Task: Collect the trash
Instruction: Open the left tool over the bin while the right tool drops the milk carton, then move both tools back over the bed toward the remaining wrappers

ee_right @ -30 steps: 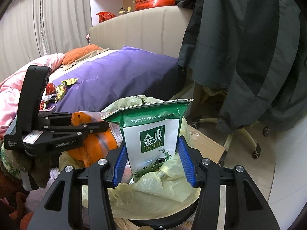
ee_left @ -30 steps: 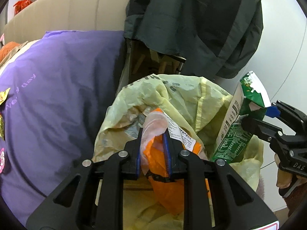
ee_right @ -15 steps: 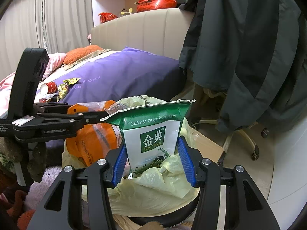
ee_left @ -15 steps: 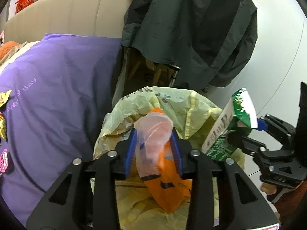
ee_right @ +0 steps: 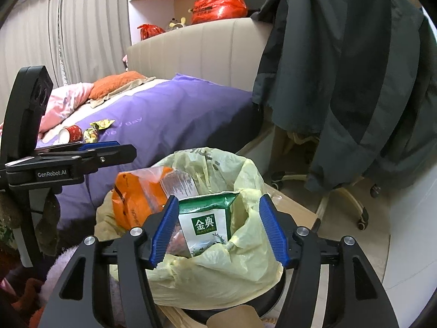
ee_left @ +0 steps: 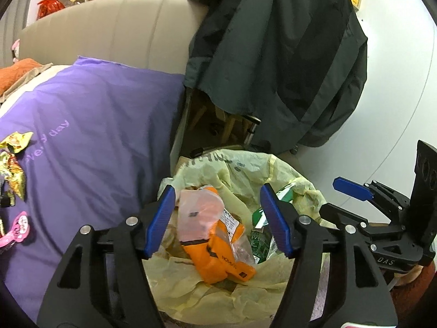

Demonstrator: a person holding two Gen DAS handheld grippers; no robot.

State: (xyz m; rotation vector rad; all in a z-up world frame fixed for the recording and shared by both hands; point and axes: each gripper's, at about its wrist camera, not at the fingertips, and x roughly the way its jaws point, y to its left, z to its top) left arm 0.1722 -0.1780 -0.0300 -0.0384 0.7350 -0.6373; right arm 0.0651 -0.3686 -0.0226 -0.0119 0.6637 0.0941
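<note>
A bin lined with a yellow bag [ee_left: 245, 169] [ee_right: 245, 175] stands beside the bed. An orange snack wrapper [ee_left: 215, 254] [ee_right: 136, 194] lies loose in the top of the bag. My left gripper [ee_left: 218, 218] hovers just above it with its jaws opening wide and the pads clear of the wrapper. A green and white milk carton [ee_right: 204, 221] [ee_left: 262, 235] sits upright inside the bag. My right gripper [ee_right: 218, 229] frames the carton with its jaws opening, and the pads do not press on it. Each gripper shows in the other's view: left gripper [ee_right: 109, 153], right gripper [ee_left: 338, 199].
Purple bedding [ee_left: 95, 136] lies left of the bin, with crumpled gold wrappers [ee_left: 13, 161] [ee_right: 101, 124] and a red paper cup [ee_right: 71, 134] on it. A dark jacket [ee_right: 355, 82] hangs over a wheeled chair [ee_right: 341, 199] behind the bin. Cardboard [ee_right: 289, 210] lies under the bin.
The left jaws opened and let go of the orange wrapper, which dropped into the bag as the gripper rose. The right jaws widened and the carton sank into the bag.
</note>
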